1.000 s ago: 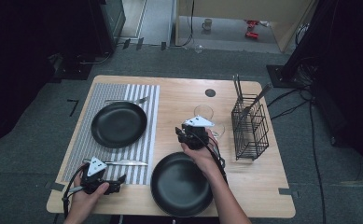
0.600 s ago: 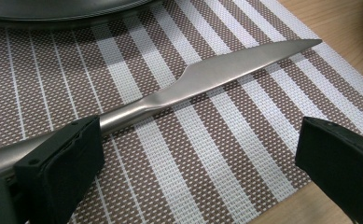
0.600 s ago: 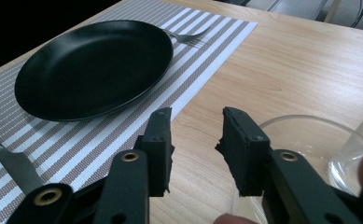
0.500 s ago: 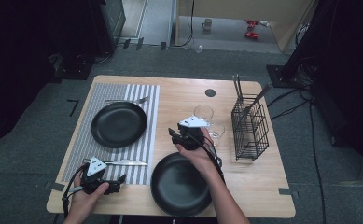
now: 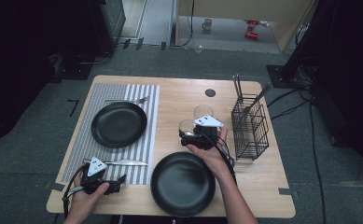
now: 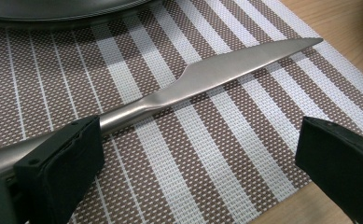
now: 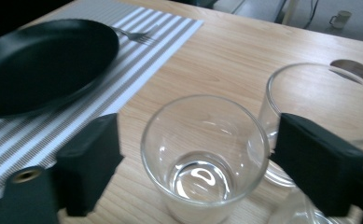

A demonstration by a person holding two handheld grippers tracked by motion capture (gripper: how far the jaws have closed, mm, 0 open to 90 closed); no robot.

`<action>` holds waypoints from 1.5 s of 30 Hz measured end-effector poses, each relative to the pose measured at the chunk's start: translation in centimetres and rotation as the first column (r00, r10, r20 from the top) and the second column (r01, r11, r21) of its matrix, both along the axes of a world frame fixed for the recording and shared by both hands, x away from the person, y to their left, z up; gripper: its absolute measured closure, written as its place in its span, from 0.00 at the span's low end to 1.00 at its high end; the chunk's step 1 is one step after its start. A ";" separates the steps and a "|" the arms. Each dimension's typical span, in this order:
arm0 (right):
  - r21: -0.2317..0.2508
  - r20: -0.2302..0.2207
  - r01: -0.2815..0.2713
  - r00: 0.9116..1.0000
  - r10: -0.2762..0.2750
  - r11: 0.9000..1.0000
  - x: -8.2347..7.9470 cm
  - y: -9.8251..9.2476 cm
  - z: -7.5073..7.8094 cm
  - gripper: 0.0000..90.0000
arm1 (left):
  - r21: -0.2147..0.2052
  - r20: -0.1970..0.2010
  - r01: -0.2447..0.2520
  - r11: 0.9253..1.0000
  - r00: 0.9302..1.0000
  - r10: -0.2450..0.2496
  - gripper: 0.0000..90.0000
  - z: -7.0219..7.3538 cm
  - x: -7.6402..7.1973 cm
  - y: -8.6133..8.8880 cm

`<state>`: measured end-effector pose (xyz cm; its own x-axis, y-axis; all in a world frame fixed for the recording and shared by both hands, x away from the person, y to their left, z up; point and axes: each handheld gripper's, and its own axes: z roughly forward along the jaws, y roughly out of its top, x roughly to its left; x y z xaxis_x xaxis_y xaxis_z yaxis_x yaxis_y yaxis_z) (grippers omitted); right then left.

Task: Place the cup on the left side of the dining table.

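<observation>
While the right gripper [image 7: 188, 154] has just been opening around the near glass [image 7: 205, 158] (pads clear), a sideways nudge could knock the second glass [image 7: 319, 100] just behind it; the left gripper [image 6: 198, 154] gapes beside the knife [image 6: 207, 79].

Both grippers black w/ grey triangular top plates [image 5: 97, 164] — blocky black jaws, cables trailing.

Probably a lab or studio: lone wooden table [image 5: 179, 93] on grey carpet [image 5: 44, 140], floor cables [image 5: 286, 105].
</observation>
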<state>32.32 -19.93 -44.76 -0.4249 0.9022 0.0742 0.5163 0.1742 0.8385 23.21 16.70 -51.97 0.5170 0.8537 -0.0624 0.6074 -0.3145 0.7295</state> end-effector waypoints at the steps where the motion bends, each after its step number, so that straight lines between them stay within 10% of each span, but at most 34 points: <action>1: -0.008 0.000 0.004 1.000 -0.004 1.000 0.0 0.0 -0.1 0.14 | 0.000 0.000 0.000 1.000 1.000 0.000 0.01 0.0 0.0 0.0; 45: -0.062 -0.084 0.047 0.995 -0.052 0.997 1.1 2.5 -2.3 0.20 | 0.018 0.002 0.011 1.000 1.000 -0.011 0.01 0.0 0.0 -0.1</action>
<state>33.43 -17.44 -47.07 -0.3743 0.9258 0.0529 0.5945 0.1958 0.7799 23.21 16.61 -51.97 0.5260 0.8492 -0.0463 0.6027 -0.3338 0.7248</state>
